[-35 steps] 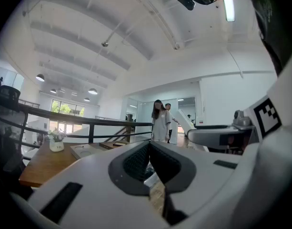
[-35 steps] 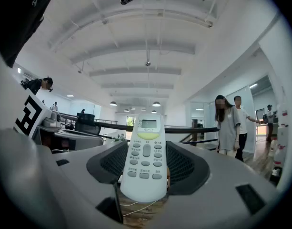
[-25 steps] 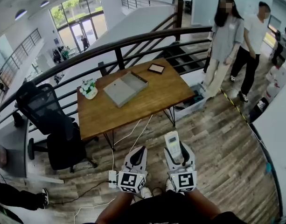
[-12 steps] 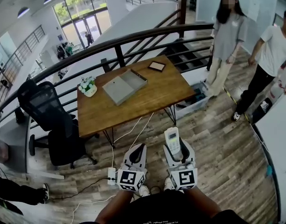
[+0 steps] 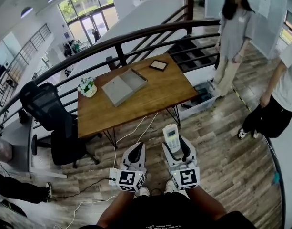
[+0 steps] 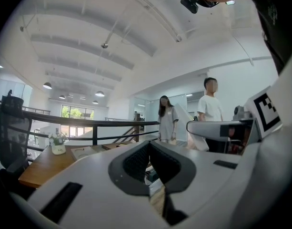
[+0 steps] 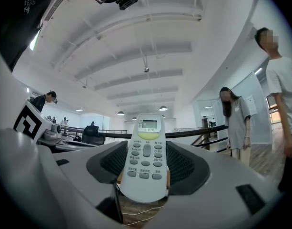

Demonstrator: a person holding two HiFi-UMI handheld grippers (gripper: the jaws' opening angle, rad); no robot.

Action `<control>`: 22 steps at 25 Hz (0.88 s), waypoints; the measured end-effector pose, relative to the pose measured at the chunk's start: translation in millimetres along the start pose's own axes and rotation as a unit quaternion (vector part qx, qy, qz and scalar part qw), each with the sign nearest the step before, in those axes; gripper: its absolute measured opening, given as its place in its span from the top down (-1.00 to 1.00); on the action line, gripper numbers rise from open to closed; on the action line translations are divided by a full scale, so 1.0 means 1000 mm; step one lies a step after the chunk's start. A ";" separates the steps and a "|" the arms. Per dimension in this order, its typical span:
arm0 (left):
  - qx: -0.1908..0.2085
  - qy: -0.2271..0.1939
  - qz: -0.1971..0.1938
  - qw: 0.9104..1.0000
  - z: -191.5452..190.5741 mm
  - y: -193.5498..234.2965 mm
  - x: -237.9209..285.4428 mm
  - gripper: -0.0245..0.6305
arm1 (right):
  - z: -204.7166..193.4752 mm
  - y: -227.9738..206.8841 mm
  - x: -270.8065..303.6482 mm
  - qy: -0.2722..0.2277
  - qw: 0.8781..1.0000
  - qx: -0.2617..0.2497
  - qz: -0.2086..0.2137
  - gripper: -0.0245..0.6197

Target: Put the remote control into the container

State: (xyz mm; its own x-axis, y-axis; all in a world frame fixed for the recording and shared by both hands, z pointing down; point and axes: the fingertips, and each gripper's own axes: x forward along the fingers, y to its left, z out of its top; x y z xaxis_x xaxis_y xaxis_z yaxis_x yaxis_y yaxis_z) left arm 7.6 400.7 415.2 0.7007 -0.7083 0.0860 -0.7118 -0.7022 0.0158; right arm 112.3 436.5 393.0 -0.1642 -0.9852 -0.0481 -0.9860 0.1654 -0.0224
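A white remote control [image 5: 171, 137] with grey buttons stands upright between the jaws of my right gripper [image 5: 176, 145], which is shut on it; the right gripper view shows the remote [image 7: 146, 155] filling the gap of that gripper [image 7: 145, 171]. My left gripper [image 5: 135, 153] hangs beside it, shut with nothing in it, and its pads meet in the left gripper view [image 6: 150, 152]. Both grippers are held low over the wooden floor, short of the table. The container, a flat grey open box [image 5: 124, 85], lies on the wooden table [image 5: 150, 97] ahead.
A flower pot [image 5: 87, 87] and a small dark frame [image 5: 159, 65] also sit on the table. A black office chair [image 5: 49, 120] stands to the left, a curved railing [image 5: 136, 36] behind. Cables [image 5: 131, 136] trail across the floor. Two people stand at the right [image 5: 234, 37] [image 5: 279, 99].
The person in the white shirt has walked nearer along the right side. The table sits slightly closer in view. Both grippers keep their pose, and the remote stays in the right one.
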 end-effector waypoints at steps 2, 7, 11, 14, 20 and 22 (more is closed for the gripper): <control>0.002 0.000 0.009 1.000 0.001 -0.002 0.005 0.91 | 0.001 -0.007 0.002 -0.004 1.000 0.000 0.008 0.10; 0.004 0.004 0.022 1.000 0.002 -0.004 0.016 0.91 | 0.004 -0.021 0.013 -0.008 1.000 0.002 0.016 0.10; 0.007 0.005 0.022 1.000 0.003 -0.003 0.028 0.91 | -0.001 -0.030 0.024 -0.007 1.000 0.018 0.015 0.10; 0.007 0.002 0.019 1.000 0.003 0.002 0.038 0.91 | -0.004 -0.035 0.033 -0.006 1.000 0.015 0.015 0.10; 0.007 -0.007 0.013 1.000 0.007 0.027 0.061 0.91 | -0.002 -0.036 0.067 -0.009 1.000 0.008 0.014 0.10; 0.007 -0.009 0.011 1.000 0.010 0.039 0.070 0.91 | 0.000 -0.035 0.082 -0.005 1.000 -0.004 0.014 0.10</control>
State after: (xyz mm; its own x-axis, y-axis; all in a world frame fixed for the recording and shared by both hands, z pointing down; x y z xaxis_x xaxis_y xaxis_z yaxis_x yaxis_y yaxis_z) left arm 29.5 322.5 411.8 0.6860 -0.7244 0.0682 -0.7262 -0.6875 0.0007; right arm 133.6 349.6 389.5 -0.1914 -0.9798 -0.0586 -0.9812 0.1925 -0.0138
